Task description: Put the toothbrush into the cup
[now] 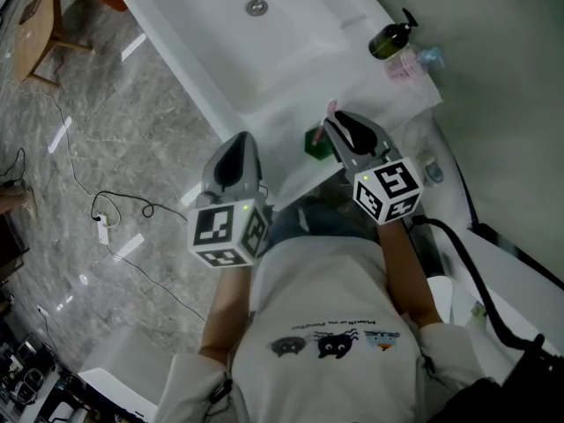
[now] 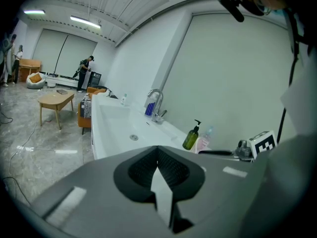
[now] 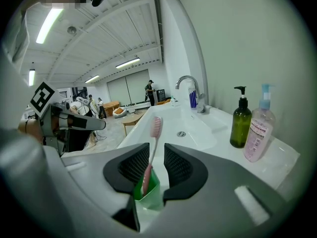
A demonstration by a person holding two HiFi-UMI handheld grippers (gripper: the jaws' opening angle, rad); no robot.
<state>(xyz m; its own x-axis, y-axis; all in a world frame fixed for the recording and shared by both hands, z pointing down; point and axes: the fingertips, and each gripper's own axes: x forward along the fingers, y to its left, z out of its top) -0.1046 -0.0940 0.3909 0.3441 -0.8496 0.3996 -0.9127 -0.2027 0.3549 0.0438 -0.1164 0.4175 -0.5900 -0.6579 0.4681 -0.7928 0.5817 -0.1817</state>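
**Toothbrush stands head-up in the cup, right jaws loosely round it**
The pink toothbrush (image 3: 154,133) looks light, stiff and slick; mid-handle, above the rim of the green cup (image 3: 151,190), seems the surest hold. The cup holds nothing else that shows. The right hand-held gripper (image 3: 156,155) straddles the brush over the cup, jaws slightly apart, seemingly not pinching. The left hand-held gripper (image 2: 158,155), away from the cup, is closed and empty.

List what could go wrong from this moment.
1. The right gripper's open jaws flank the pink toothbrush, which stands in the small green plastic cup. A sideways pull-out could snag the brush and tip the cup.
2. The cup appears to sit near the front edge of the white sink counter. A knock might send it to the floor.
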